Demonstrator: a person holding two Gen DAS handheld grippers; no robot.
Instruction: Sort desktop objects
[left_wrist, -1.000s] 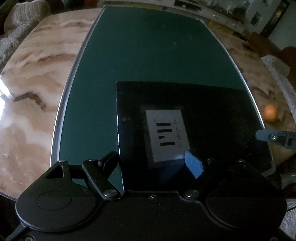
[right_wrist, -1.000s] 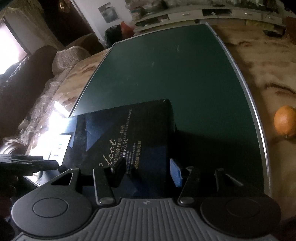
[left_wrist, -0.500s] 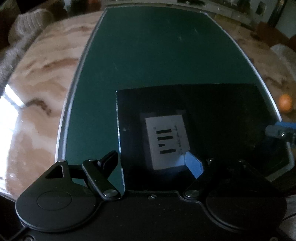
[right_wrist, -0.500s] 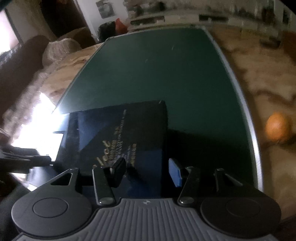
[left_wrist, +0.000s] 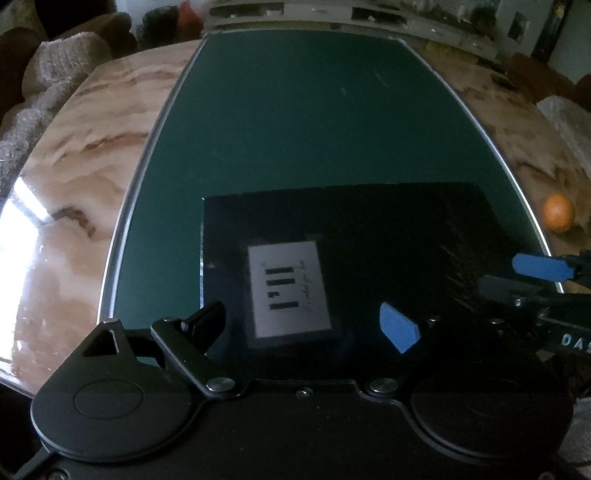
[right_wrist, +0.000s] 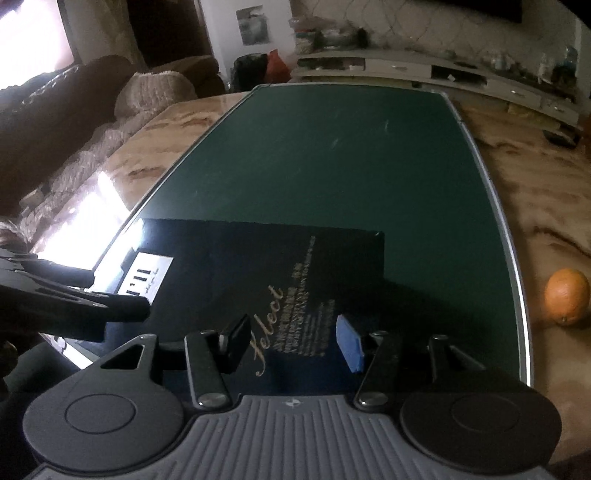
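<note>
Left gripper (left_wrist: 308, 325) wide, over white label end of black box (left_wrist: 351, 236). Box flat on green mat (left_wrist: 295, 129), near edge. Right gripper (right_wrist: 293, 338) wide over gold letters. Uneven lift could tip box. Orange (right_wrist: 567, 295) right, well apart.

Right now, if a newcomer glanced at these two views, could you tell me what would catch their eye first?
Most striking is the large black box lying on the near end of the dark green mat, with gold lettering and a white label on top. The left gripper and right gripper both sit open at its near edge. Off the mat's right edge, a bright orange rests alone on the marble table.
</note>
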